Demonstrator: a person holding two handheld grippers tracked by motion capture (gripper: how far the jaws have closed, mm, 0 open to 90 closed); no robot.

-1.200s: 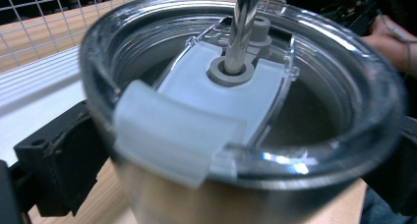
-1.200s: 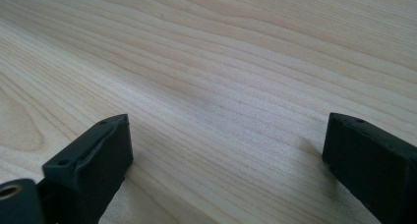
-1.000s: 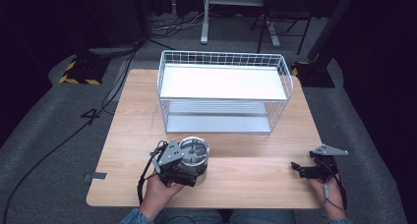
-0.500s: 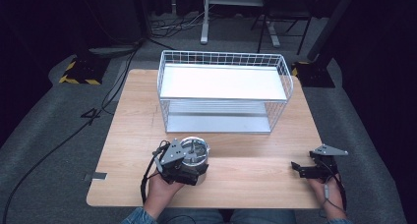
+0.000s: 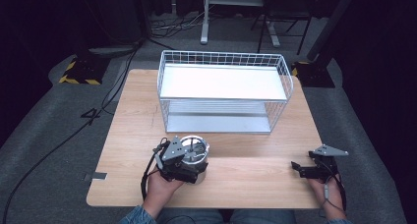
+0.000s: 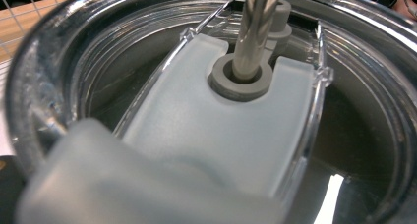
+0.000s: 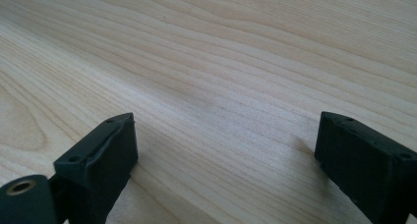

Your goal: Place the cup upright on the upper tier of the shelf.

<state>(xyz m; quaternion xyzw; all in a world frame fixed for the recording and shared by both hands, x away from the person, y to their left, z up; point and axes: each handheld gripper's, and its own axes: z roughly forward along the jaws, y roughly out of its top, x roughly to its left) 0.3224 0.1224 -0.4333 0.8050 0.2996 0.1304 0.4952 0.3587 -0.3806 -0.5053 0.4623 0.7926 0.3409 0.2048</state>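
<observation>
Jaws of the right tool (image 5: 296,167) stand apart over bare bench (image 5: 255,177); left tool (image 5: 189,166) at a steel container (image 5: 194,153), grip hidden.

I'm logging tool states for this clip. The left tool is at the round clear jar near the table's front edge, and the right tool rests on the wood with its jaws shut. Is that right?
Not quite. The right tool has its jaws open, wide apart over bare light wooden table, as the right gripper view shows. The rest holds: the left tool is at the round clear jar near the front edge.
</observation>
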